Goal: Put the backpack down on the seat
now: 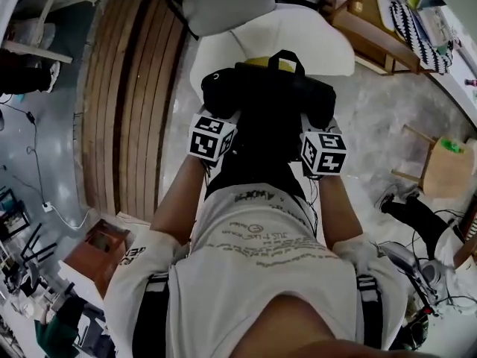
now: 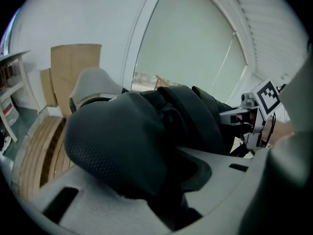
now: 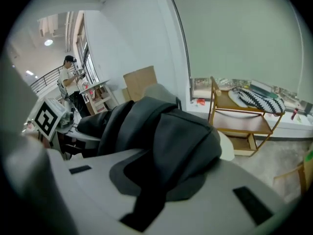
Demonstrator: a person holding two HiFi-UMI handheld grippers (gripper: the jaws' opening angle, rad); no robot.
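A black backpack [image 1: 268,99] hangs in front of me, held at both sides. In the head view it covers the near edge of the white chair seat [image 1: 298,39]; whether it touches the seat I cannot tell. My left gripper [image 1: 216,129] is shut on the backpack's padded left part [image 2: 122,146]. On the other side, my right gripper [image 1: 320,146] is shut on a fold of its dark fabric [image 3: 171,141]. The top carry handle [image 1: 286,57] points away from me. Both grippers' fingertips are buried in the fabric.
A grey cushion [image 1: 227,2] lies at the chair's far end. A slatted wooden platform [image 1: 123,95] runs along the left. A wooden shelf cart [image 3: 239,119] stands to the right, and a small wooden stool [image 1: 445,171] nearer. A person [image 3: 71,80] stands far off.
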